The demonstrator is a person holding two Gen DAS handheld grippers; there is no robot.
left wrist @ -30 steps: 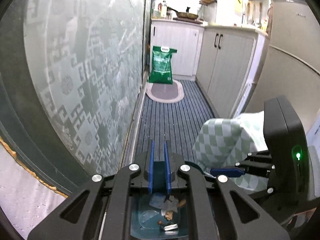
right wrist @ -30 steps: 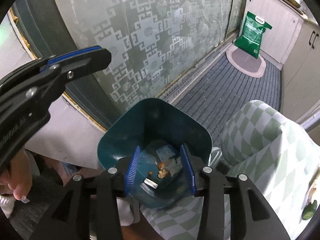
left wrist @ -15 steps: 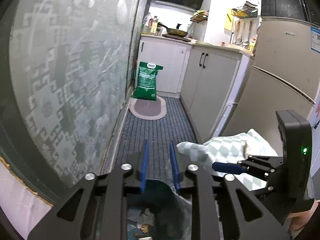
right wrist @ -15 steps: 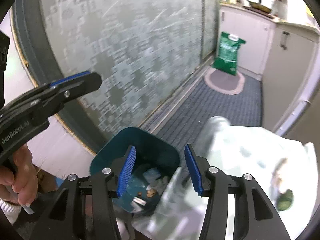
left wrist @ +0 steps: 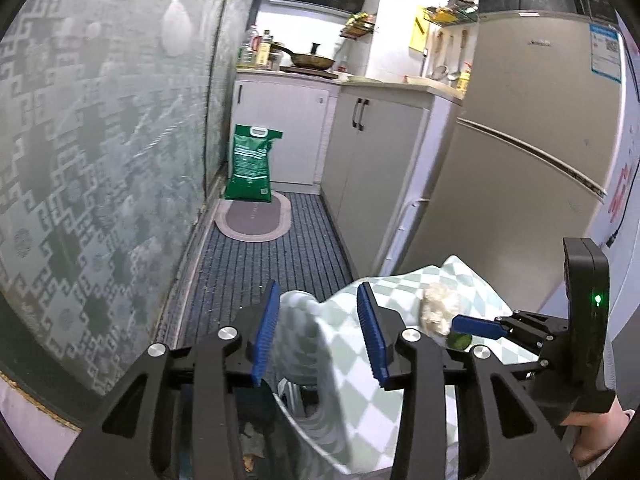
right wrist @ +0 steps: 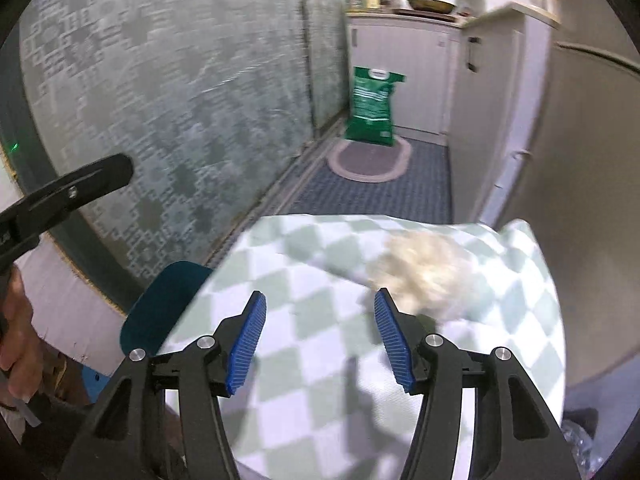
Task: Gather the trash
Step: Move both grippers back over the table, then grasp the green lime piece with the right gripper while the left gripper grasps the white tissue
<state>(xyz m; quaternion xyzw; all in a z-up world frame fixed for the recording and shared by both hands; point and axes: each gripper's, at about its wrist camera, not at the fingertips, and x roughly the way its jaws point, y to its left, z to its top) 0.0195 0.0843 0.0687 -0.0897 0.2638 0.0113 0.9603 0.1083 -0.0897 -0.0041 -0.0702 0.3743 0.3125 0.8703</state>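
Observation:
A green-and-white checked cloth (right wrist: pixel 320 320) covers a table top, also in the left wrist view (left wrist: pixel 352 356). A crumpled beige wad of trash (right wrist: pixel 420 276) lies on it, blurred; it shows in the left wrist view (left wrist: pixel 438 308) beside a small green piece (left wrist: pixel 458 342). A teal bin (right wrist: pixel 164 308) stands below the cloth's left edge. Scraps in it (left wrist: pixel 250 440) show low in the left wrist view. My right gripper (right wrist: pixel 320 344) is open and empty above the cloth, just left of the wad. My left gripper (left wrist: pixel 318 336) is open and empty over the cloth's corner.
A frosted patterned glass door (left wrist: pixel 100 160) runs along the left. A striped mat (left wrist: pixel 260 264) covers the floor, with an oval rug (left wrist: pixel 254 220) and a green sack (left wrist: pixel 252 164) at the far end. White cabinets (left wrist: pixel 368 168) and a fridge (left wrist: pixel 520 184) stand right.
Both grippers have risen from above the teal bin and opened wider. The right one now hovers over the cloth near the wad; the bin has dropped to the lower left.

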